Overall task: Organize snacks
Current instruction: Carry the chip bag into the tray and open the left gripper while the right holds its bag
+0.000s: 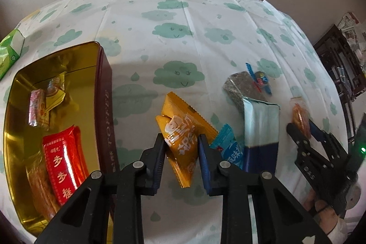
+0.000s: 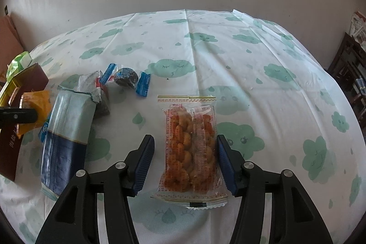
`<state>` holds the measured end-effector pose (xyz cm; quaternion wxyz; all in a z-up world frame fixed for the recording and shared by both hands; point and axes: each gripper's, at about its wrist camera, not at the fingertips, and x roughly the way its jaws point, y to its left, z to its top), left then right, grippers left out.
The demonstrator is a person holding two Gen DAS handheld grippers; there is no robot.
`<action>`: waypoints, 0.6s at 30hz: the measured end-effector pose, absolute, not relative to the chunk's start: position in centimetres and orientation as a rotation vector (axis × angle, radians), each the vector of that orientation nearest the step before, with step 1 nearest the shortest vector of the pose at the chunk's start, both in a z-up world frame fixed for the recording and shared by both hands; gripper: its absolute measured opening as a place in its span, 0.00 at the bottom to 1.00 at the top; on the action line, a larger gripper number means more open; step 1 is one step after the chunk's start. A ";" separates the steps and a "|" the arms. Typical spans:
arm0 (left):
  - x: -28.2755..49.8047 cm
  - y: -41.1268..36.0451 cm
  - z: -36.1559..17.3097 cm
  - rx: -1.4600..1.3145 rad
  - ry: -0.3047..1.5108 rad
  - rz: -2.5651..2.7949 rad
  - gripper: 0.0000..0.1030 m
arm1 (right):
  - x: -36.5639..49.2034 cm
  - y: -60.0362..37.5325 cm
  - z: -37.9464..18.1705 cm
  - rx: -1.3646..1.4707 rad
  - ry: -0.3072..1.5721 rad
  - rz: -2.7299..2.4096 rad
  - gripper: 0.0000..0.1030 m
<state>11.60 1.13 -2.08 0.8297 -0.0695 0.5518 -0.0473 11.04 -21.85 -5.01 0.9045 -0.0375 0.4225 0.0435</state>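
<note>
Cloud-print tablecloth (image 1: 183, 15), left fingers (image 1: 181, 143) clamped on crinkled orange packet (image 1: 180, 134), right fingers (image 2: 185, 152) apart around clear twist-snack bag (image 2: 191, 148)

A tabletop (image 2: 228, 49) under a white cloth printed with green clouds carries an open gold-lined maroon tin (image 1: 104, 88), a tall silver-blue foil bag (image 2: 68, 125), a blue-ended round wrapped sweet (image 2: 125, 78) and a clear packet of orange twists (image 2: 191, 148).
</note>
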 end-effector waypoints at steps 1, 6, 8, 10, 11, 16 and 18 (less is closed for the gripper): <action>11.2 1.1 -1.7 -0.144 1.161 -0.104 0.24 | 11.0 -21.9 -5.0 -0.078 0.873 0.090 0.54; 10.3 1.5 -0.5 -0.142 1.136 -0.099 0.24 | 11.1 -21.8 -5.0 -0.081 0.873 0.089 0.54; 9.9 1.6 -0.2 -0.139 1.129 -0.097 0.24 | 11.1 -21.8 -5.0 -0.081 0.873 0.089 0.54; 9.6 1.9 0.0 -0.136 1.124 -0.093 0.24 | 11.1 -21.8 -5.0 -0.081 0.873 0.089 0.54; 9.3 2.0 0.2 -0.139 1.120 -0.094 0.24 | 11.1 -21.8 -5.0 -0.081 0.873 0.089 0.54; 8.7 2.5 0.6 -0.142 1.110 -0.089 0.24 | 11.1 -21.8 -5.1 -0.082 0.873 0.089 0.54; 8.5 2.7 0.8 -0.142 1.106 -0.086 0.24 | 11.1 -21.8 -5.1 -0.082 0.873 0.089 0.54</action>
